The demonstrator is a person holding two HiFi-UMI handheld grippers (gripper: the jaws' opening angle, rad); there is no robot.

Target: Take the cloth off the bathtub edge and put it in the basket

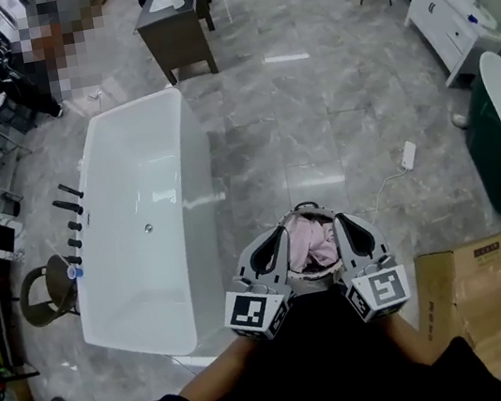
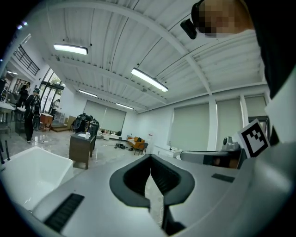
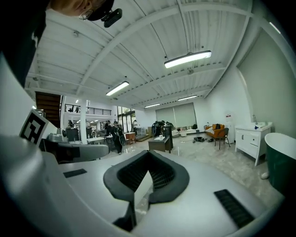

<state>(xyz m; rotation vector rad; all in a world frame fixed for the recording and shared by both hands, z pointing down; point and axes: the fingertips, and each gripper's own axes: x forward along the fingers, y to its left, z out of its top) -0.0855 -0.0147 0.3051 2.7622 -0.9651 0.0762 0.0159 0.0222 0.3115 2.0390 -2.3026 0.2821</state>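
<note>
Left gripper [image 1: 278,235] and right gripper [image 1: 341,222] are both clenched empty, side by side, and the pink cloth [image 1: 310,244] sits bunched in the basket [image 1: 305,206] between their tips, its length running straight ahead.

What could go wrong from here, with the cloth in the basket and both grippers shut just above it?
The pink cloth is heaped in the basket. The left gripper and right gripper, both shut and empty, hide its sides, so a fold may hang over the rim. The grippers flank the basket closely, so a careless move could snag the cloth or tip the basket. A white plug and cord lie on the floor nearby, a possible trip hazard.
</note>
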